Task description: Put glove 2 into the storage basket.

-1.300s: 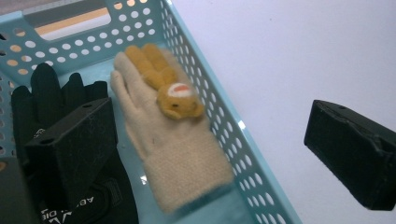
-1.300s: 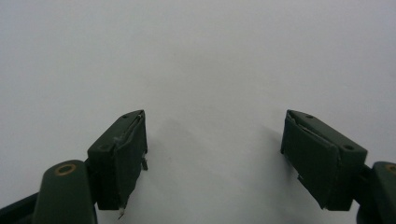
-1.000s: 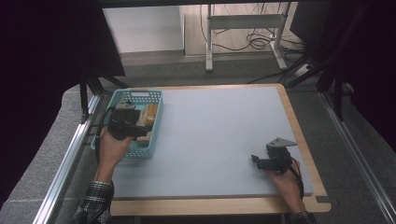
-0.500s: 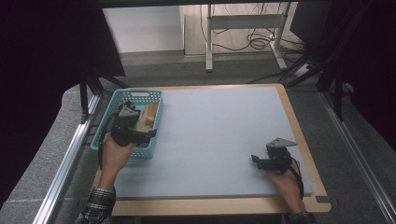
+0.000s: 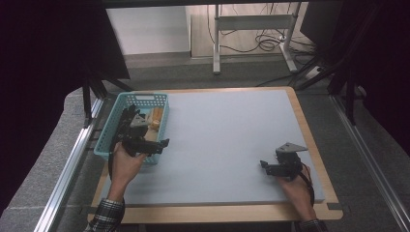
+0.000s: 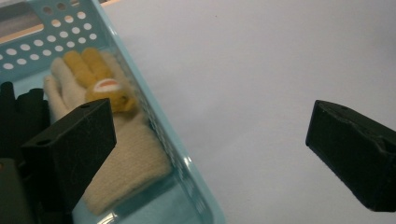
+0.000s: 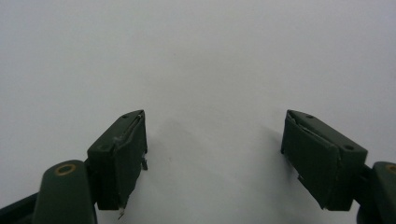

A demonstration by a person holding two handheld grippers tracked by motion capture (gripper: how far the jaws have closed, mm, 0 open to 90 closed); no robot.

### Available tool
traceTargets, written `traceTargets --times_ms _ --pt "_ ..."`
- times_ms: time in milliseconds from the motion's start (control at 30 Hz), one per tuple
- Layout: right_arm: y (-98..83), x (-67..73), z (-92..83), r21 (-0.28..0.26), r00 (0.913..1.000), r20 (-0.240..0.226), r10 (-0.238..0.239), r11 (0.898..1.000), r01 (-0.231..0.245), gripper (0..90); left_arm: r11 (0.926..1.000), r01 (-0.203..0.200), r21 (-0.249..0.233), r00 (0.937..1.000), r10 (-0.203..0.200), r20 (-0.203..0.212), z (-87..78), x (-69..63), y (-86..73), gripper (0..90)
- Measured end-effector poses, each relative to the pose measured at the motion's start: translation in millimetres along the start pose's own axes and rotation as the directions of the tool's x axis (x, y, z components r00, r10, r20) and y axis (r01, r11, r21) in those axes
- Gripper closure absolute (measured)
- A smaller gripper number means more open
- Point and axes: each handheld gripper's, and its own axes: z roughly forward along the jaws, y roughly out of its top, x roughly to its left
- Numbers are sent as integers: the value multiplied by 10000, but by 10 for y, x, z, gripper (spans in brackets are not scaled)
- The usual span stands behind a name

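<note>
Shifted since a second ago: left gripper (image 5: 162,143), carried a little toward the near end of the teal basket (image 5: 116,126), tips now past the basket's right rim and over the grey mat (image 5: 227,135). Unmoved meanwhile: right gripper (image 5: 264,165), resting low at the mat's near right, held by the right hand (image 5: 295,186).

Inside the basket: a cream knitted glove (image 6: 126,158) lying flat along the right wall, with a yellow toy (image 6: 100,81) bearing a red-and-white patch on top of its fingers; something black at the far left, too cut off to name. Seen from above only as a pale and orange patch (image 5: 155,117) beside the gripper body.

From the left gripper view: jaws spread wide, nothing between them, one pad (image 6: 70,144) above the glove, the other over bare mat, the perforated basket wall (image 6: 154,121) running between. Touching or not, cannot tell.

From the right gripper view: jaws spread, nothing held, plain mat (image 7: 196,56) beneath.
</note>
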Motion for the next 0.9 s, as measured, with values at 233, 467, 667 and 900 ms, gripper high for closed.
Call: traceTargets --times_ms 233,467,667,900 --pt "1 0 0 2 10000 1 2 10000 -2 220 9998 -114 -168 9997 118 232 31 -115 10 20" --pt "1 0 0 1 10000 0 -1 10000 1 220 9994 -184 -282 9986 198 491 89 -222 11 19" --pt "1 0 0 1 10000 -2 0 10000 0 220 9990 -239 -378 9968 267 748 154 -327 20 19" --pt "2 0 0 5 10000 -3 3 10000 -3 220 9980 -522 -347 9940 552 940 262 -478 22 18"
